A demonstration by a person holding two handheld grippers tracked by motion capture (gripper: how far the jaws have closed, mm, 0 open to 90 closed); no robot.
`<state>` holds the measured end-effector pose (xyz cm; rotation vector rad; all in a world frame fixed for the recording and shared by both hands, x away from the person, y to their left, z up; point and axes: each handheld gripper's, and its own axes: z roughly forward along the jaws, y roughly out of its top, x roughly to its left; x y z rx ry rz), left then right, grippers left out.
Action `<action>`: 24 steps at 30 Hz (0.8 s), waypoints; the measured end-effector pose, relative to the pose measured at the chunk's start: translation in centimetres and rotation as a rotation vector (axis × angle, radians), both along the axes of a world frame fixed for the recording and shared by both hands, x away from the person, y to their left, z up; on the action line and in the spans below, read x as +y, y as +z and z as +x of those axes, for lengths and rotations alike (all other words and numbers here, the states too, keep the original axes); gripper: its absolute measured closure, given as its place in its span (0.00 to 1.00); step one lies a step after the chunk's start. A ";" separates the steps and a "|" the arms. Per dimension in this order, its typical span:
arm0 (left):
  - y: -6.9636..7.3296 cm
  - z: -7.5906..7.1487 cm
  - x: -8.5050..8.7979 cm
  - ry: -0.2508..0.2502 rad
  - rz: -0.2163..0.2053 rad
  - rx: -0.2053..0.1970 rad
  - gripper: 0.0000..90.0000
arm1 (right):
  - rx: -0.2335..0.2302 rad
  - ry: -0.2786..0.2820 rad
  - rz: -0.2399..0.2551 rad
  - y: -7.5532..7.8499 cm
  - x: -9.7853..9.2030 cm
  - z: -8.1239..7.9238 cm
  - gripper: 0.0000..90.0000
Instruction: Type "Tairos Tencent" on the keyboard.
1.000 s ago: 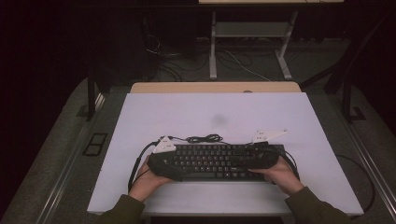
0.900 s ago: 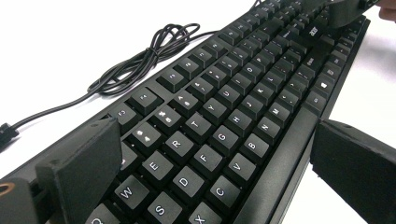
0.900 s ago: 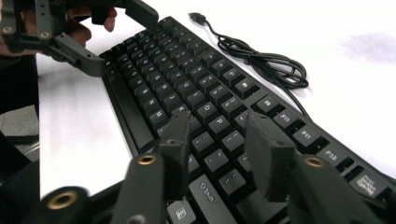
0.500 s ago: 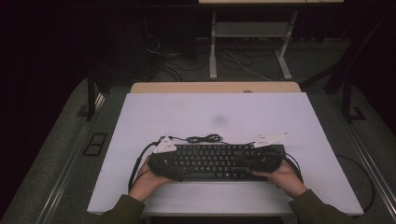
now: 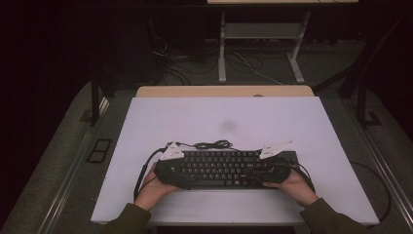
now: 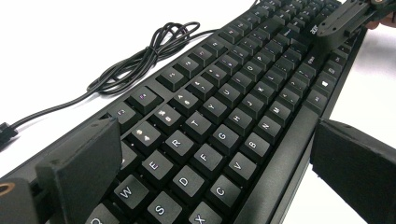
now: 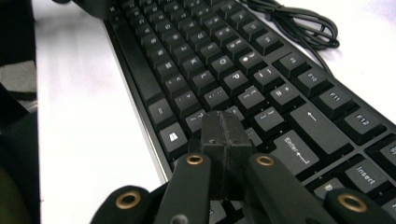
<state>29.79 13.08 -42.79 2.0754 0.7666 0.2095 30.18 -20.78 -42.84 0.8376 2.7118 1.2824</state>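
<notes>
A black keyboard [image 5: 219, 168] lies near the front of the white table [image 5: 224, 117], with its coiled black cable [image 5: 212, 145] just behind it. My left gripper [image 5: 175, 175] is at the keyboard's left end. In the left gripper view it [image 6: 215, 140] stands open with the keyboard [image 6: 224, 107] between its jaws, and the near jaw is apart from the front edge. My right gripper [image 5: 265, 173] hovers at the right end. Its [image 7: 224, 126] jaws have just been closing and now meet above the keys [image 7: 219, 56], with nothing between them.
The person's hands and sleeves come in from the table's front edge. A wooden board [image 5: 224, 91] lies along the far side of the table. Beyond it are a desk frame [image 5: 258, 44] and floor cables. Bare table surface lies behind and beside the keyboard.
The right gripper's grey plate has shifted slightly left over the keyboard's right end. The left hand and the keyboard have stayed in place.
</notes>
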 end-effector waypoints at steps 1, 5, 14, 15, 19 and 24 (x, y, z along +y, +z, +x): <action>0.0 0.0 0.0 0.001 0.001 0.000 0.02 | -0.003 -0.001 -0.005 0.0 0.0 0.0 0.99; 0.0 0.0 0.0 0.000 0.002 -0.001 0.02 | -0.002 -0.001 -0.021 -0.1 0.1 0.0 0.99; 0.0 0.0 0.0 0.000 0.005 -0.002 0.02 | -0.011 0.003 -0.054 -0.4 0.2 0.0 0.99; 0.0 0.0 0.0 0.001 0.005 -0.002 0.02 | -0.011 0.003 -0.054 -0.4 0.2 0.0 0.99; 0.0 0.0 0.0 0.002 0.005 -0.002 0.02 | -0.014 0.005 -0.056 -0.5 0.2 0.0 0.99; 0.0 0.0 0.0 0.003 0.007 -0.003 0.02 | -0.009 0.003 -0.065 -0.5 0.3 0.0 0.99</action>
